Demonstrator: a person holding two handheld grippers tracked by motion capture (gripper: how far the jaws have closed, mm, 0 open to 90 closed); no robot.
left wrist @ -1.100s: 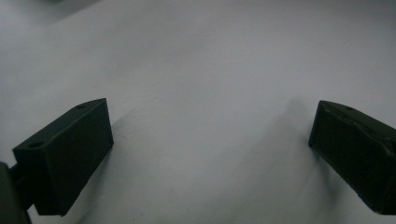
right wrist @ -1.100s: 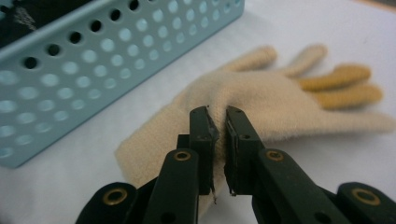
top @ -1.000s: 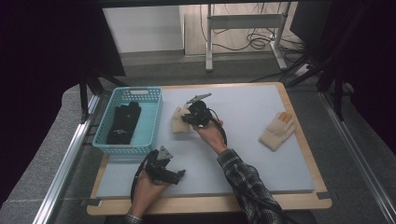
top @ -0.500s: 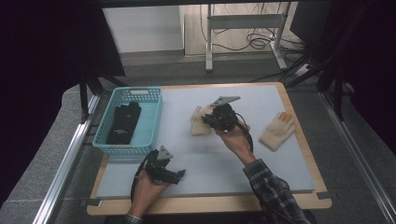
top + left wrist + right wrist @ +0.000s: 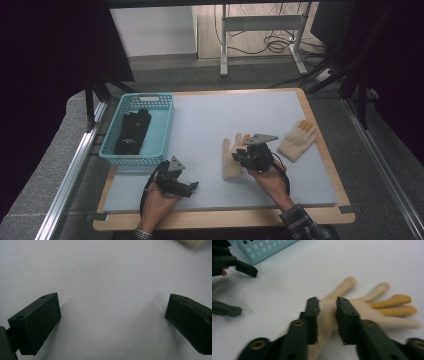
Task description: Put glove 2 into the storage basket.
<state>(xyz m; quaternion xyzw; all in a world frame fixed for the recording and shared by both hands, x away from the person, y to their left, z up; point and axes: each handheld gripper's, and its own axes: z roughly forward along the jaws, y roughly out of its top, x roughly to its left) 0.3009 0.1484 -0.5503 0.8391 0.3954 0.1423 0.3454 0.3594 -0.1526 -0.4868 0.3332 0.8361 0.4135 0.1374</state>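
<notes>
While a pair of black gloves [image 5: 132,132] already lies in the turquoise basket [image 5: 165,131] at the table's left, the work of sorting looks, by the scene, no more than half done: two cream knit gloves are not yet in it. One cream glove [image 5: 232,159] rests flat near the middle of the pale mat [image 5: 210,120], and the right gripper [image 5: 243,155] sits over its cuff end, its jaws loosened around a fold of the knit. They have just been opening, with the fabric between them, and the pads [image 5: 313,315] appear barely to touch it. The second cream glove [image 5: 297,140], orange at the fingertips, lies just beyond to the right, near the table's edge. The left gripper [image 5: 186,188] rests low at the front of the mat, jaws spread wide over bare surface.

Compared with a second ago, the right hand has carried the cream glove from beside the basket across toward the second glove, while the left has kept its place.
</notes>
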